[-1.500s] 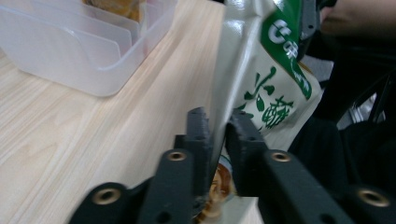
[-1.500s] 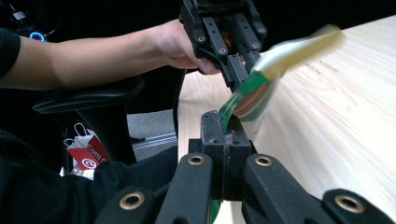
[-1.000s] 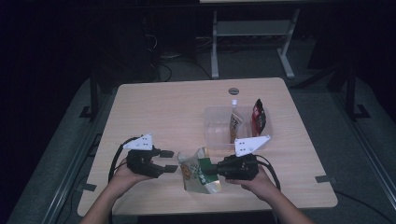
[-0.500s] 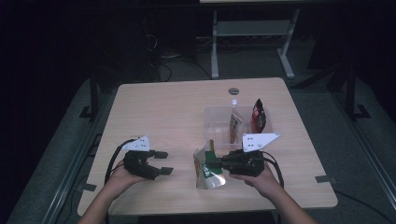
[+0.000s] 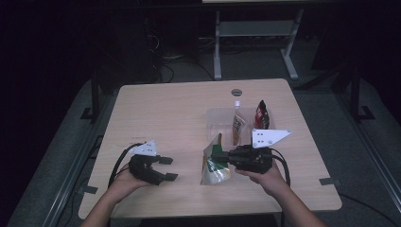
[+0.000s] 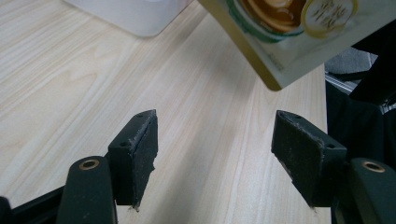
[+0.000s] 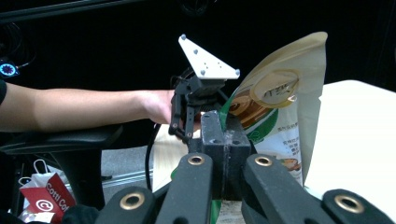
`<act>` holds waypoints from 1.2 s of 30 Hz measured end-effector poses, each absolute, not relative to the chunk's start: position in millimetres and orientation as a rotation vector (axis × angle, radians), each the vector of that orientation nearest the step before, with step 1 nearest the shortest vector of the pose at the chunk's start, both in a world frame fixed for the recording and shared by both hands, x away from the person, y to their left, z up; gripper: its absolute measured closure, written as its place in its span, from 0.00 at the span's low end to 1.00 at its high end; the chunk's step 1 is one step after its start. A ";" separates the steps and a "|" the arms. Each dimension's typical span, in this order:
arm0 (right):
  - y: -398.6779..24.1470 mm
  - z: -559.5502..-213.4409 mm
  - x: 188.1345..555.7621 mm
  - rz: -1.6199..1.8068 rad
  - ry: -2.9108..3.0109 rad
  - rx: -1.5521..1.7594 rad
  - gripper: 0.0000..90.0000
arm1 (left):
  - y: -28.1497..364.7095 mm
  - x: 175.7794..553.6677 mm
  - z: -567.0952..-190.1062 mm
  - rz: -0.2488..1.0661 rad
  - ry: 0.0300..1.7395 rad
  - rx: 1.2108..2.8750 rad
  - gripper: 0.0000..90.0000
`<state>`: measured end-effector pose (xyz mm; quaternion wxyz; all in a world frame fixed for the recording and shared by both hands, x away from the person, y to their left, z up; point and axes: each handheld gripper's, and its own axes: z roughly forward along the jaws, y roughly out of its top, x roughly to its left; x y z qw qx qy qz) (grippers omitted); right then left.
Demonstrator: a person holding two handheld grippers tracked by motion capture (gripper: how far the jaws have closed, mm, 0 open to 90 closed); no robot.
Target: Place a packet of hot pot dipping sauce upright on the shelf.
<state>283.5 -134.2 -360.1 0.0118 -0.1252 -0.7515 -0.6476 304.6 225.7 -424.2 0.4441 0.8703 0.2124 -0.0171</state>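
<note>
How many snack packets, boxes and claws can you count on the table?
Snack packets: 3 (green and white pouch, packet in the box, dark red packet)
Clear plastic box: 1
Claws: 2 (left claw, right claw)
Total: 6

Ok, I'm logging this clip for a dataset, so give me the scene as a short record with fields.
surface: wooden table
left gripper: open, nothing between the jaws
right gripper: shut on the snack pouch, lifted upright off the table
clear container: behind the pouch, holds a green packet
red packet: beside the container
</note>
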 end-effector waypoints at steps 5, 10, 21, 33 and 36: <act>-135.0 -351.3 286.6 -2.059 -2.347 -0.390 1.00 | 226.6 304.7 -424.0 -0.038 0.520 2.158 0.35; -136.5 -343.9 291.2 -2.073 -2.357 -0.392 1.00 | 227.9 304.8 -424.3 -0.037 0.517 2.157 0.35; -143.9 -321.9 313.2 -2.092 -2.385 -0.400 1.00 | 226.6 304.2 -425.9 -0.047 0.512 2.163 0.33; -148.3 -309.1 332.4 -2.084 -2.423 -0.421 1.00 | 223.5 303.4 -429.0 -0.072 0.509 2.191 0.29; -150.3 -309.2 341.0 -2.076 -2.435 -0.432 1.00 | 223.1 303.3 -429.6 -0.071 0.508 2.189 0.29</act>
